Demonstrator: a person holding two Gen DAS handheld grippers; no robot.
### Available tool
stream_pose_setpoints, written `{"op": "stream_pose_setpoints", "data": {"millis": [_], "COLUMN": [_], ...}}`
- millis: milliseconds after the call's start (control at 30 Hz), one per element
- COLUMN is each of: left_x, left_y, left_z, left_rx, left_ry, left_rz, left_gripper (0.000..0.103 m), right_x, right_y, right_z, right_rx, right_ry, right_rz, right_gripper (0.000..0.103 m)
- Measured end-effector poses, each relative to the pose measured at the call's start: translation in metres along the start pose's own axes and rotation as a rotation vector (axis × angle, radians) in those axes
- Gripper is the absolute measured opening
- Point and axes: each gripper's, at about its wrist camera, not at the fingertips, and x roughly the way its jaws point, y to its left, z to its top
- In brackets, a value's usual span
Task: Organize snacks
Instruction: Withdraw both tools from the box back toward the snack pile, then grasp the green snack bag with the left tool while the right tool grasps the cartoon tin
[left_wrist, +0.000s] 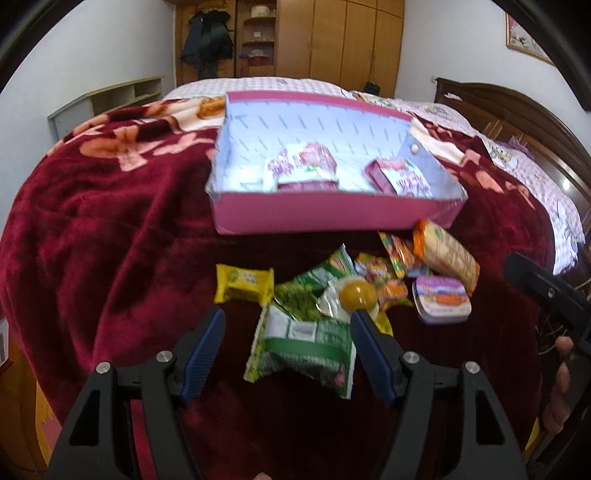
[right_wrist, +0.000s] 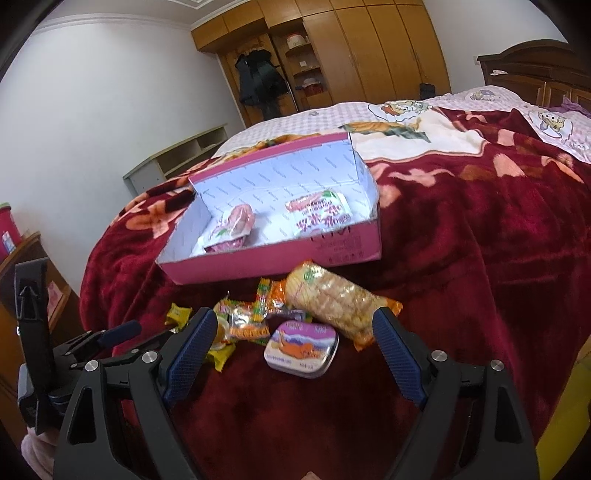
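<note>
Both fingers (left_wrist: 201, 354) of the left gripper (left_wrist: 288, 354) are standing apart around the green snack packet (left_wrist: 301, 354), a light, crinkly and probably slippery bag lying on the red blanket (left_wrist: 110, 258), best pinched across its flat middle. Seen from the right wrist, the right gripper (right_wrist: 295, 354) is also gaping empty over the small tin (right_wrist: 301, 349), which is looking stiff and smooth, near the pink box (right_wrist: 273, 258).

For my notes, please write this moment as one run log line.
left gripper: open, over green packet | right gripper: open, over tin | box: two packets inside
</note>
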Motion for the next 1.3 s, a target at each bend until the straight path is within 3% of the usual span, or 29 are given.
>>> {"op": "stream_pose_setpoints", "data": {"millis": [300,667,867,1100,1300], "left_x": [0.021,0.024,0.023,0.016,0.013], "left_y": [-0.007,-0.005,0.002,0.012,0.027], "left_z": [-0.013,-0.018,-0.020,-0.021,-0.021], "left_rx": [0.020,0.010,-0.013,-0.029,-0.067], "left_ry": [0.063,0.038,0.029,0.014,0.003], "left_rz": [-0.009,-0.009,-0.026,-0.026,0.019], "left_gripper": [0.074,0.074,0.059,0.057,0.057], "right_x": [0.006,0.016,0.019,0.028,0.037], "right_y": [-0.009,-0.010,-0.008,-0.005,0.000], "right_z": [-0.008,-0.018,-0.021,-0.025,-0.027], "right_rx": [0.025,0.028,0.022,0.019,0.008], "right_ry": [0.023,0.054,0.063,0.088,0.104], "right_rz": [-0.009,-0.016,-0.029,-0.036,-0.045], "right_gripper": [0.088,0.088,0.088,0.088,0.088]}}
